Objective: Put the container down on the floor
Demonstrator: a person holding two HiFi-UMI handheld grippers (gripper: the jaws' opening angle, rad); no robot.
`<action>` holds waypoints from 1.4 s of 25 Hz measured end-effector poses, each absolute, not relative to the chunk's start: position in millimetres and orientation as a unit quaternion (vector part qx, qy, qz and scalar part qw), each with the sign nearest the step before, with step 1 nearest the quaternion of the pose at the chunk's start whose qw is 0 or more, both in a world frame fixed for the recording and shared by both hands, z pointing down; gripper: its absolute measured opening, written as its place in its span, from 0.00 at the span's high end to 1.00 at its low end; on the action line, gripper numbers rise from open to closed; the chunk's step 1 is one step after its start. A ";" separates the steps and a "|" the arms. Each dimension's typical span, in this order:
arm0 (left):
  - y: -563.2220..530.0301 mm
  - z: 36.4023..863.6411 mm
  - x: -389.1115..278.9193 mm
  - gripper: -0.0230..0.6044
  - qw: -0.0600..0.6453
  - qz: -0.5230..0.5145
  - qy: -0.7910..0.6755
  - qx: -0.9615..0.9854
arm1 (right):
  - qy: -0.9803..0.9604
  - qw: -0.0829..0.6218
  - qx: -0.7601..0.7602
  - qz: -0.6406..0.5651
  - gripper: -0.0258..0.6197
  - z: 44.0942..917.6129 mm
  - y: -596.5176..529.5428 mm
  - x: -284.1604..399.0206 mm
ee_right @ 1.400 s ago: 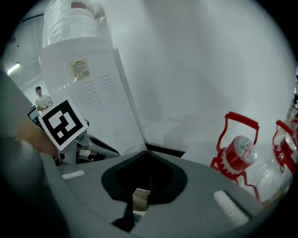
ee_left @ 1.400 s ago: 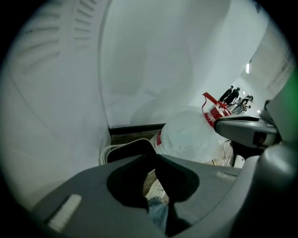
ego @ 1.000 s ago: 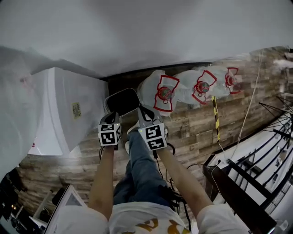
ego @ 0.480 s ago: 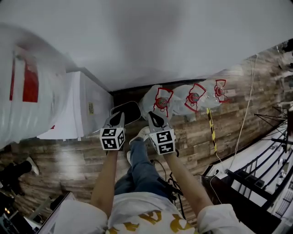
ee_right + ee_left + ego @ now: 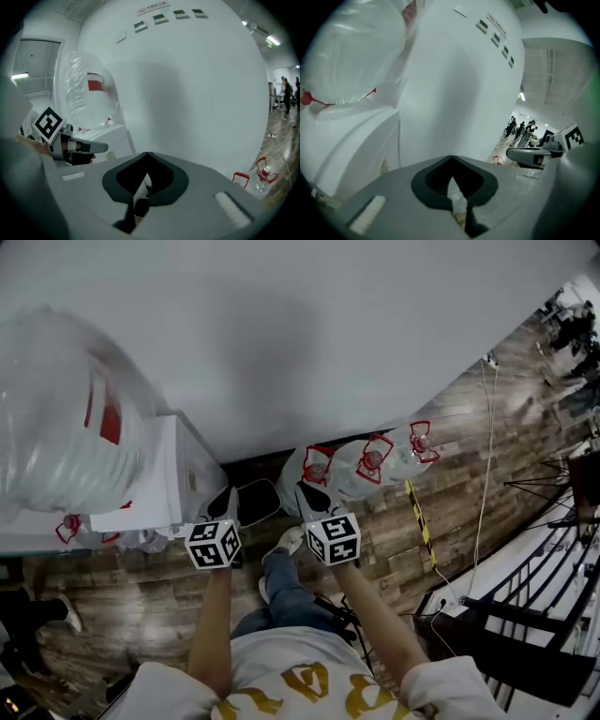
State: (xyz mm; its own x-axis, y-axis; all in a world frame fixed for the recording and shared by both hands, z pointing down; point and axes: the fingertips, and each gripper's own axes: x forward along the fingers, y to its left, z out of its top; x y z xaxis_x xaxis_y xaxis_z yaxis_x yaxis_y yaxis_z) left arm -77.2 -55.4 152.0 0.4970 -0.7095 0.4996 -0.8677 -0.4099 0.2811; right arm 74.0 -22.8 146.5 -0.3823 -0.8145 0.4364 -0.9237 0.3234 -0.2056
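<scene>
A dark container [image 5: 255, 501] with a pale rim hangs between my two grippers, above the wood floor [image 5: 441, 512] near the wall's foot. My left gripper [image 5: 225, 505] holds its left near edge and my right gripper [image 5: 307, 495] its right near edge. In the left gripper view the jaws [image 5: 452, 187] are shut, with the grey container [image 5: 511, 197] filling the bottom of the picture. The right gripper view shows the same: shut jaws [image 5: 140, 187] against the grey container [image 5: 201, 206], and the left gripper [image 5: 70, 150] at the left.
A white cabinet [image 5: 173, 474] stands to the left with a big clear bag [image 5: 66, 427] on top. Clear bags with red ties [image 5: 361, 460] lie along the white wall [image 5: 309, 334]. Yellow-black tape [image 5: 419, 521] crosses the floor. A black metal rack [image 5: 525, 615] fills the right.
Both grippers and the container between them have moved down in the head view, and the container looks smaller. The big clear bag has come into view at the left.
</scene>
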 end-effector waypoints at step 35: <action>-16.7 40.8 -98.3 0.96 0.199 0.106 -0.473 0.852 | -0.805 0.123 0.560 0.151 0.92 53.1 21.6 51.9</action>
